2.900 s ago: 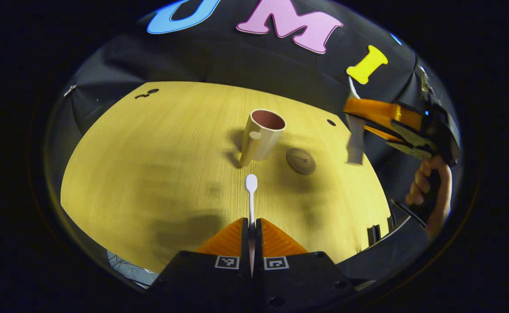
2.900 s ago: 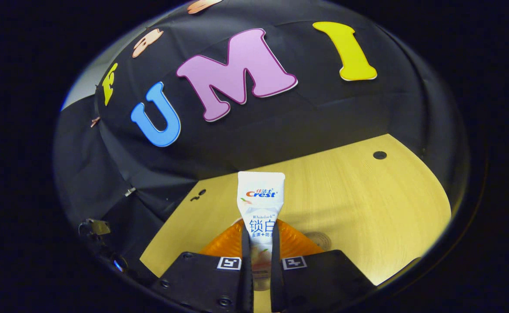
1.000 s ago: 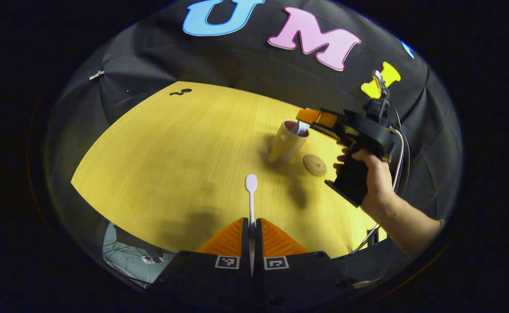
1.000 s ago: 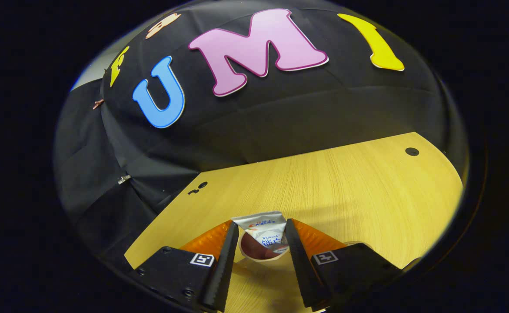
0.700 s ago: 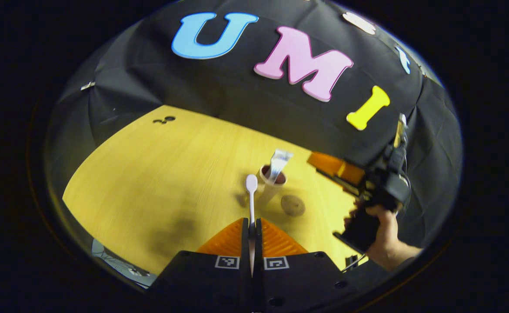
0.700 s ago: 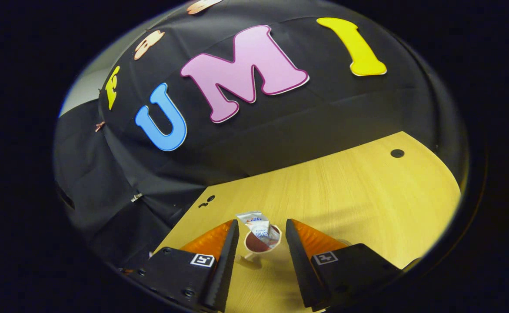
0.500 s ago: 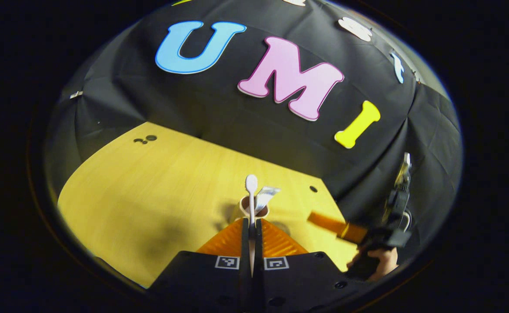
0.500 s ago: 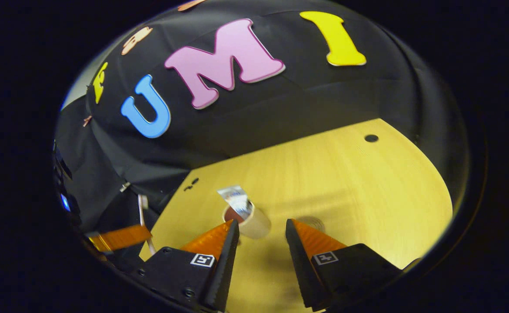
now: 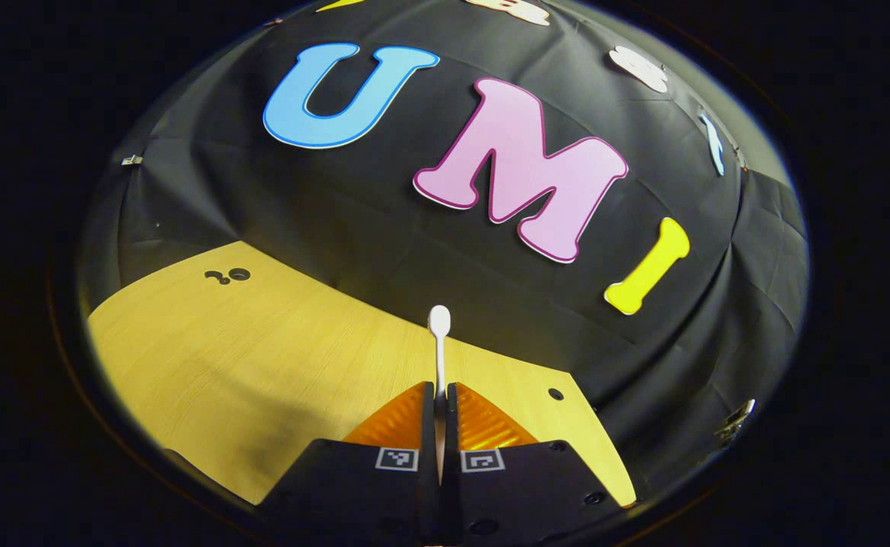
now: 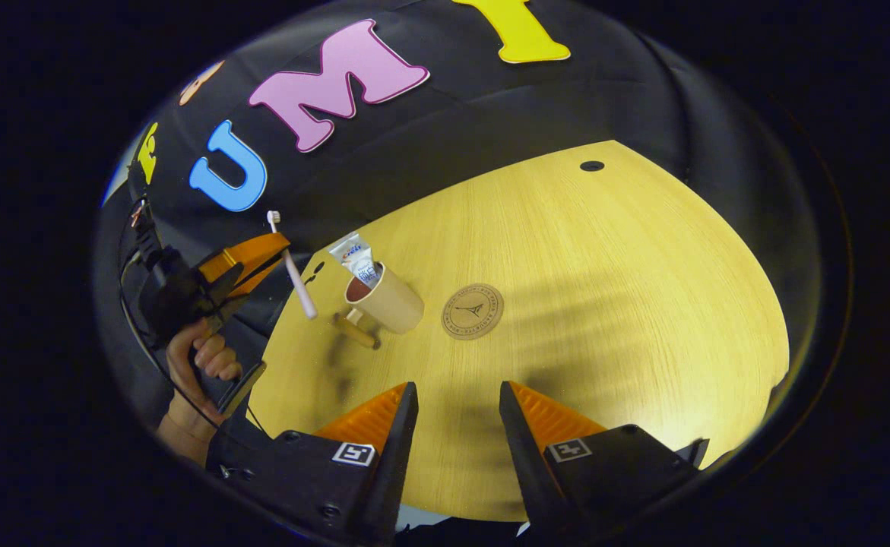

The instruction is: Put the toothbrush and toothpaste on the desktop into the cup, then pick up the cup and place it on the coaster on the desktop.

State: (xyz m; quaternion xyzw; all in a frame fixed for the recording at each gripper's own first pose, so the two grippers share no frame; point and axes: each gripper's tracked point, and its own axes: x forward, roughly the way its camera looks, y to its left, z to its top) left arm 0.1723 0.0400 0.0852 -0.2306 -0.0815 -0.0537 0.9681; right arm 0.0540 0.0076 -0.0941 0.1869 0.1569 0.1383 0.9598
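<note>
My left gripper (image 9: 440, 391) is shut on the white toothbrush (image 9: 439, 334), whose head sticks up past the fingertips. In the right gripper view the left gripper (image 10: 262, 254) is held by a hand (image 10: 205, 357) at the left. It carries the toothbrush (image 10: 292, 270) upright, above and left of the beige cup (image 10: 385, 302). The cup stands on the wooden table (image 10: 604, 289) with the toothpaste tube (image 10: 355, 257) sticking out of it. A round brown coaster (image 10: 473, 311) lies just right of the cup. My right gripper (image 10: 452, 399) is open and empty, back from the cup.
The black cloth wall (image 9: 384, 220) rises behind the table. A small dark hole (image 10: 591, 165) sits near the table's far right corner, and a pair of dark holes (image 9: 226, 276) lies at the far left. The cup's handle (image 10: 356, 331) points toward the near left.
My right gripper let go of the toothpaste in the cup and drew back and up, staying open. My left gripper lifted and tilted the toothbrush upward, toward the cup.
</note>
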